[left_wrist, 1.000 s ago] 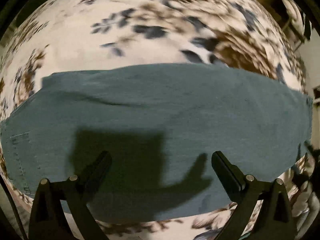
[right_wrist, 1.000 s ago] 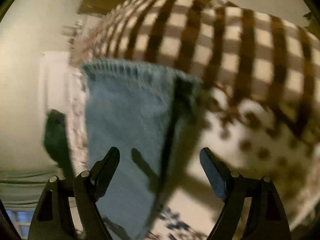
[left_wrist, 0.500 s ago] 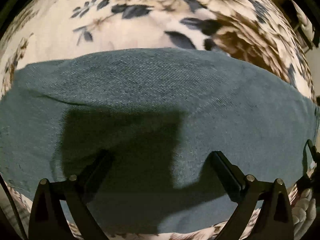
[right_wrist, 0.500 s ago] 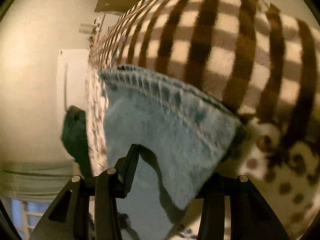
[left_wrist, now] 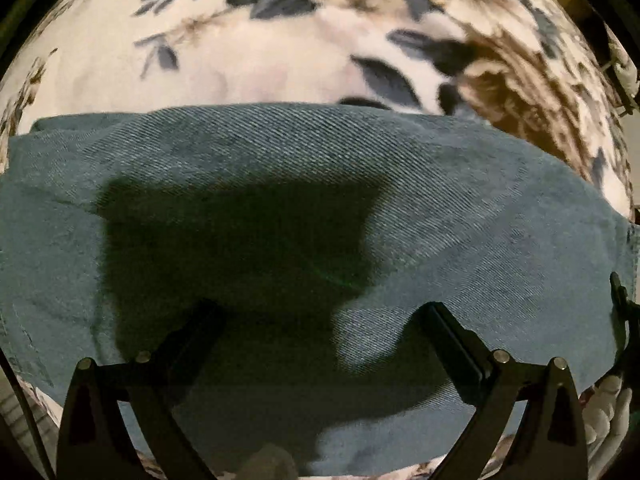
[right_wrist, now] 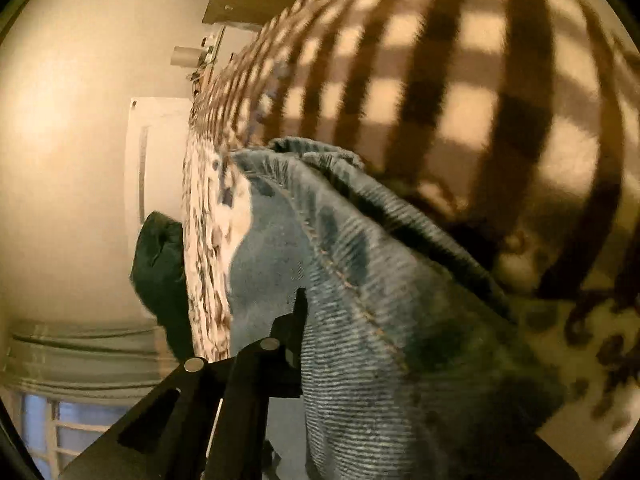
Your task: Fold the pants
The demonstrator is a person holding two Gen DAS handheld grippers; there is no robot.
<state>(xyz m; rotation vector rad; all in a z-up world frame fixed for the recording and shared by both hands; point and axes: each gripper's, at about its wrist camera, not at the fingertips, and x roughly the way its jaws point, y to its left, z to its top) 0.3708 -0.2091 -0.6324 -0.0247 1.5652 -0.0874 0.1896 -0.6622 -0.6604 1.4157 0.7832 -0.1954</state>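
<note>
On the floral bedspread (left_wrist: 248, 68) the pants (left_wrist: 320, 184) lie flat under the left gripper (left_wrist: 320, 320), jaws wide and holding nothing, while the right gripper (right_wrist: 316, 320) is clamped on a bunched hem (right_wrist: 360, 264); risk: only one layer caught, causing a skewed fold.

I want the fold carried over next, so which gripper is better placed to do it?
Right. The right gripper is already clamped on the pants hem, lifted off the bedspread; the left gripper hangs open above flat denim.
</note>
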